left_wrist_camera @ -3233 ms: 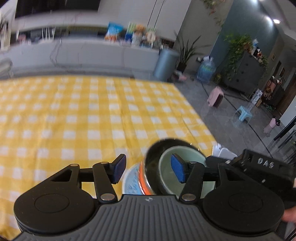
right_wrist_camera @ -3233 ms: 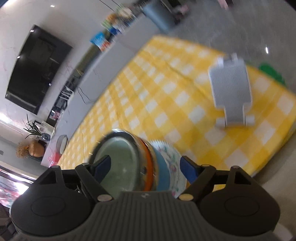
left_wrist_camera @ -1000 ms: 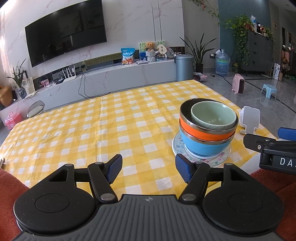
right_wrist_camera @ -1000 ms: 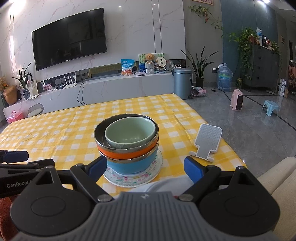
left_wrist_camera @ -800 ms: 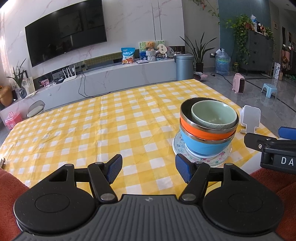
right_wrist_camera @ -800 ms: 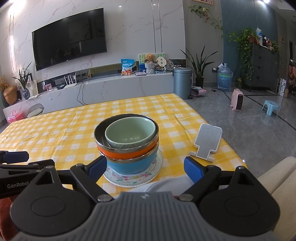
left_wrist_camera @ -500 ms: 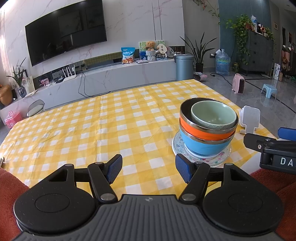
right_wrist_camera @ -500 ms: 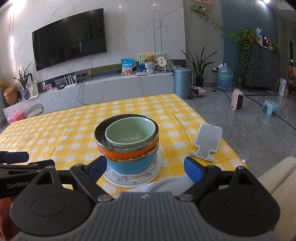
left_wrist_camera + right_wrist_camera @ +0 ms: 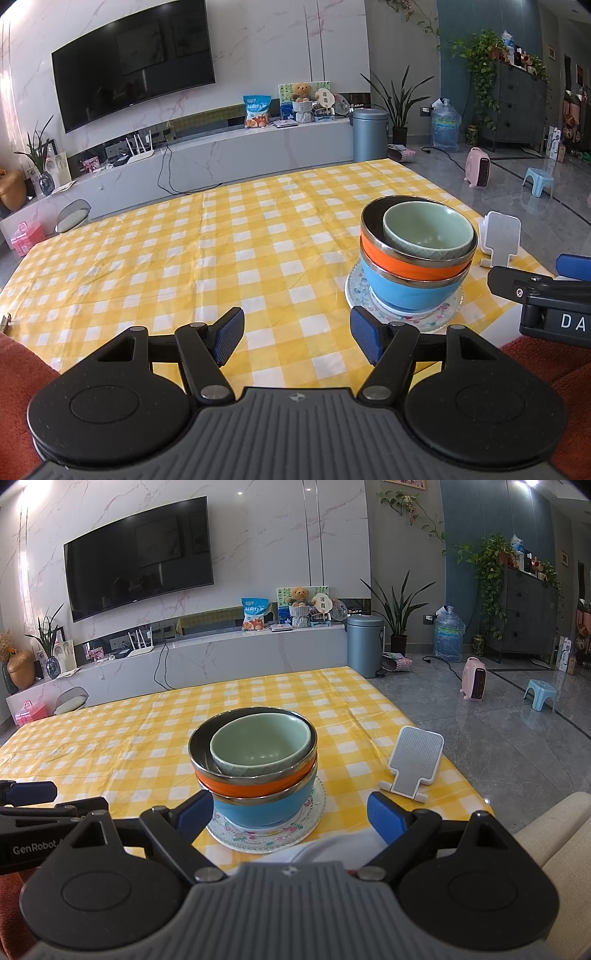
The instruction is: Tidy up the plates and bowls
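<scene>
A stack stands near the table's front right edge: a floral plate (image 9: 436,314) (image 9: 306,819), on it a blue bowl (image 9: 410,286) (image 9: 258,808), then an orange bowl (image 9: 402,258) (image 9: 255,786), and a pale green bowl (image 9: 428,230) (image 9: 260,747) inside the top. My left gripper (image 9: 297,332) is open and empty, low over the table's front edge, left of the stack. My right gripper (image 9: 290,812) is open and empty, just in front of the stack. Each gripper shows at the edge of the other's view.
The table carries a yellow checked cloth (image 9: 184,251). A white phone stand (image 9: 500,236) (image 9: 415,760) stands right of the stack. Red cushions (image 9: 22,365) lie at the near edge. A TV unit and floor items are beyond the table.
Since 3.2 s ago both grippers have drawn back from the stack and levelled out. Over the last second nothing has visibly moved.
</scene>
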### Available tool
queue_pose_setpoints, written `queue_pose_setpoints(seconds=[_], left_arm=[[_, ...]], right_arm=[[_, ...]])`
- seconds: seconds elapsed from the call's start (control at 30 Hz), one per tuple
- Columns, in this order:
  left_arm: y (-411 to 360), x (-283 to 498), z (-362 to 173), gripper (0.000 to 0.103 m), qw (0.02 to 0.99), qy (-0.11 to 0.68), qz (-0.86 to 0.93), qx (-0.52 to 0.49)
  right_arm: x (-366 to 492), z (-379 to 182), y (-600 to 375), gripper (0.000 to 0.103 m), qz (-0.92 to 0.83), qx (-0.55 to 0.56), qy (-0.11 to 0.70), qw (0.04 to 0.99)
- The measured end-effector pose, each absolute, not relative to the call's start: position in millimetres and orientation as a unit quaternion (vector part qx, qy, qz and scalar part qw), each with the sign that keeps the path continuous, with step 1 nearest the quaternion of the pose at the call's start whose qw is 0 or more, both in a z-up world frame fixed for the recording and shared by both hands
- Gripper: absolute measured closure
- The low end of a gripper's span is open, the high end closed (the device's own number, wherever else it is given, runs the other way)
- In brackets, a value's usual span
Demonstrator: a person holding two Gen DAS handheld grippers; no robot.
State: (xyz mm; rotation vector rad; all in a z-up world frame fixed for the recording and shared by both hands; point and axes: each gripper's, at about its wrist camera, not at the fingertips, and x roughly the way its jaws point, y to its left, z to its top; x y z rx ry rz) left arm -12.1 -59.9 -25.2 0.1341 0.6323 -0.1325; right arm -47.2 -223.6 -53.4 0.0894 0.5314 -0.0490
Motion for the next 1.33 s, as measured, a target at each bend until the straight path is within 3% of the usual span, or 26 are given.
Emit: queue_pose_setpoints(seconds=[1.33], left_arm=[[-64.0, -15.1, -20.7, 0.026, 0.949, 0.301, -0.072, 0.066]], right_arm=[[-47.3, -53.6, -223.7, 0.014, -0.024, 0.045, 0.262, 0.964]])
